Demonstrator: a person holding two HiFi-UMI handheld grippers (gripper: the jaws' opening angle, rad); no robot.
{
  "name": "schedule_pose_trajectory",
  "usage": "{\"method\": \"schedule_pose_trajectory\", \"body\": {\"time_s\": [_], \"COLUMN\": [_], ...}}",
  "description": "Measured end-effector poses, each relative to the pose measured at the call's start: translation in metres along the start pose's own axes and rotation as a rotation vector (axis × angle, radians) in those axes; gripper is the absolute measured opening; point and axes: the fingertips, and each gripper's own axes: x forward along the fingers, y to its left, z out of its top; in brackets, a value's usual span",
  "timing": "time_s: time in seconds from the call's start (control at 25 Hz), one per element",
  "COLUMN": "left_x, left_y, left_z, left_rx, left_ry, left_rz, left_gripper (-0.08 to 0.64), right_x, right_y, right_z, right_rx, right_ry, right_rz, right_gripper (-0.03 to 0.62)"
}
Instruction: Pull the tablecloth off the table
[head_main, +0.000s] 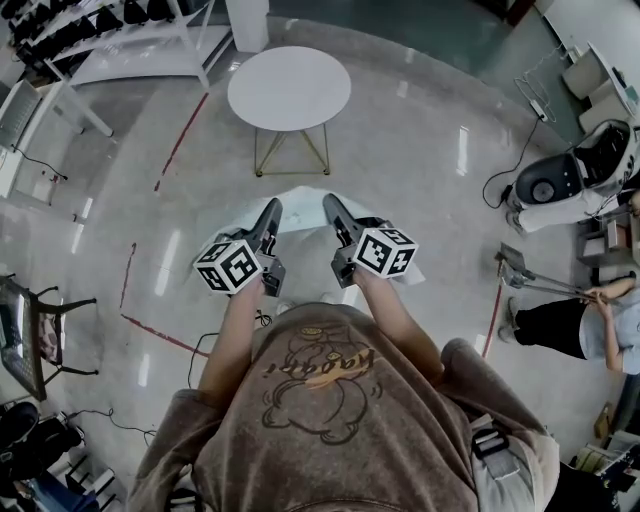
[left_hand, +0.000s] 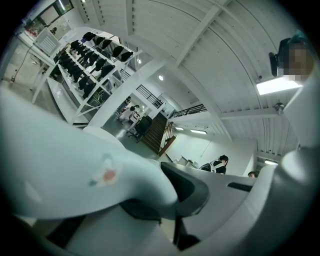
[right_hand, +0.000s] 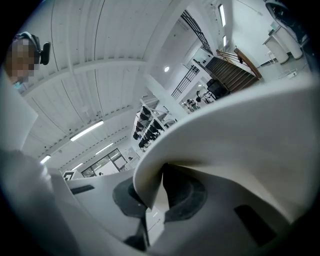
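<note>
Left hand-held gripper (head_main: 271, 208): pinched tight on tablecloth (head_main: 300, 199) fold. Right hand-held gripper (head_main: 331, 203): likewise clamped on cloth. Tablecloth: clear of round desk (head_main: 289, 88), strung between both, short of desk's near edge.

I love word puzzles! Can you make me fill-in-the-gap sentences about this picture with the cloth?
1. The left gripper and right gripper both pinch the white ____.
2. The table has a ____ top.
3. The table stands on the shiny ____.

Missing words: tablecloth; round; floor.
</note>
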Motion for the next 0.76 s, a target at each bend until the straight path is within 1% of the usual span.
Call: {"method": "schedule_pose_trajectory", "body": {"time_s": [0.16,0.76], "left_x": [-0.0003,0.0013], "left_y": [0.0013,-0.0037], "left_z": [0.0014,0.0027], "left_rx": [-0.01,-0.028], "left_ry": [-0.008,-0.006], "left_rz": [0.006,0.002], "left_gripper": [0.021,0.021], "right_x": [0.0018,-0.001], "right_y": [0.0019,0.0035], "right_z": [0.0019,0.01], "right_rx": [0.016,0.017], "right_ry": [0.0,0.008], "right_rz": [0.013,0.016], "right_gripper": [0.022,0.025]}}
